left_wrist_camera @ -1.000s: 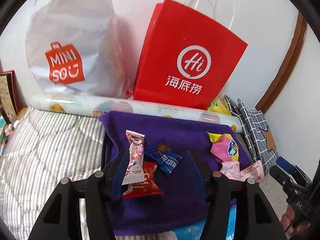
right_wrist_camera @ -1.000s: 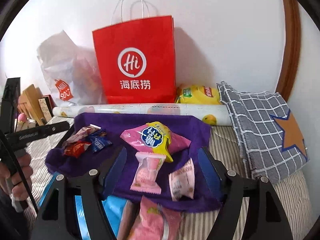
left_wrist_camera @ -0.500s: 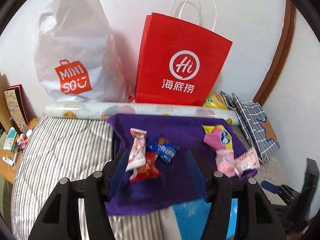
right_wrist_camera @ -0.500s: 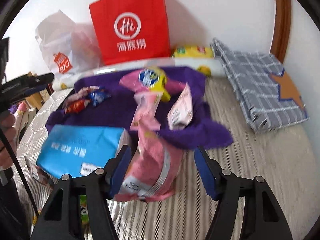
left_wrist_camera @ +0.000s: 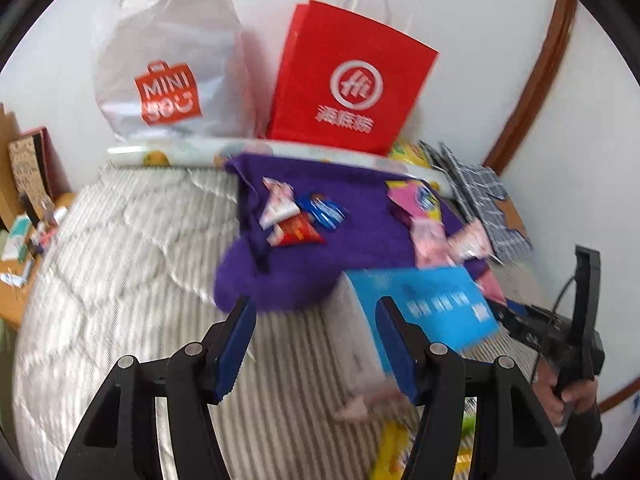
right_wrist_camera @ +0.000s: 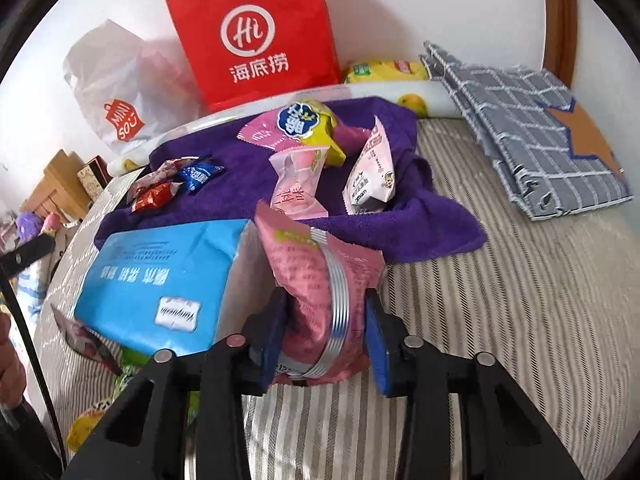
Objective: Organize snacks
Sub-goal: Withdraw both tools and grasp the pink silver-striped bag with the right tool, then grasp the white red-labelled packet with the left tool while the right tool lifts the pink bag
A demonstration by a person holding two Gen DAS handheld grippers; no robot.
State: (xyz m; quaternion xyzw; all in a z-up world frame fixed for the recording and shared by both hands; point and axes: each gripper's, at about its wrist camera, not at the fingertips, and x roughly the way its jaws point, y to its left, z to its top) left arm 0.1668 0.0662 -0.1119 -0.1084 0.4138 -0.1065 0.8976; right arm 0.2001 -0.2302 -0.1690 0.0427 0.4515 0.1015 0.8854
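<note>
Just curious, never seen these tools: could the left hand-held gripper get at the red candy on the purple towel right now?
Probably yes. The left hand-held gripper is open and empty, and the red candy lies exposed on the purple towel, with only striped bedding between.

Soft, even daylight fills both fisheye views, and the red paper bag point(right_wrist_camera: 256, 36) casts a faint shadow on the white wall point(right_wrist_camera: 400, 8). The left wrist view is smeared by motion blur; the right is sharper. Straight lines bow near the dark round edges.
</note>
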